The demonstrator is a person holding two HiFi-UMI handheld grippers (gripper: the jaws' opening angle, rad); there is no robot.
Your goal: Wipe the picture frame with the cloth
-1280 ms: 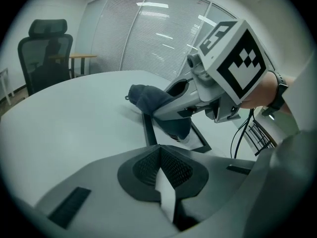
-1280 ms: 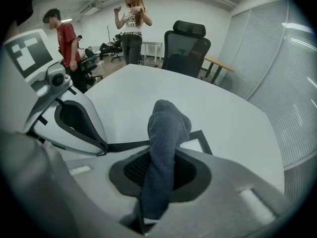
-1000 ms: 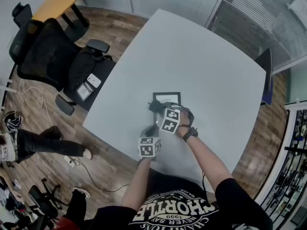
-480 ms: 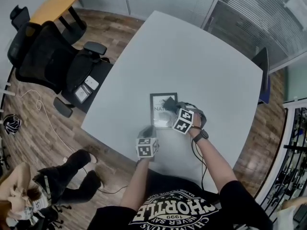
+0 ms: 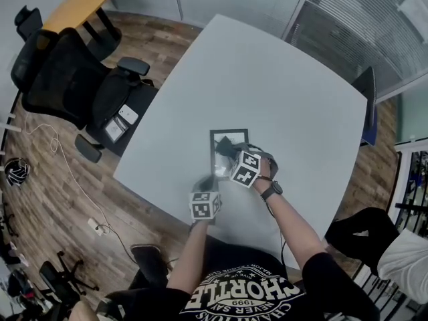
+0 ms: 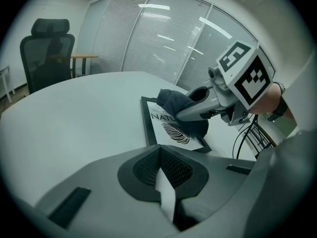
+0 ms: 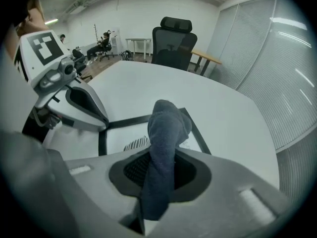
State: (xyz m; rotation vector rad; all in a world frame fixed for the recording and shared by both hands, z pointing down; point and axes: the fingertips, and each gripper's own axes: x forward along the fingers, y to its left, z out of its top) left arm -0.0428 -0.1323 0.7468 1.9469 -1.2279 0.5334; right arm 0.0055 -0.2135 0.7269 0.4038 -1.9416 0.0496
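Right gripper (image 5: 234, 154) tight on cloth (image 7: 166, 128), farther left over picture frame (image 5: 217, 162); left gripper (image 5: 208, 181) closed

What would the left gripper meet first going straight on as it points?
Probably the picture frame, lying just ahead of the left gripper; beyond it, the cloth in the right gripper.

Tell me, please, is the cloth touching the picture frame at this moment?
Touching. In the left gripper view the cloth lies on the face of the picture frame, with no gap under it.
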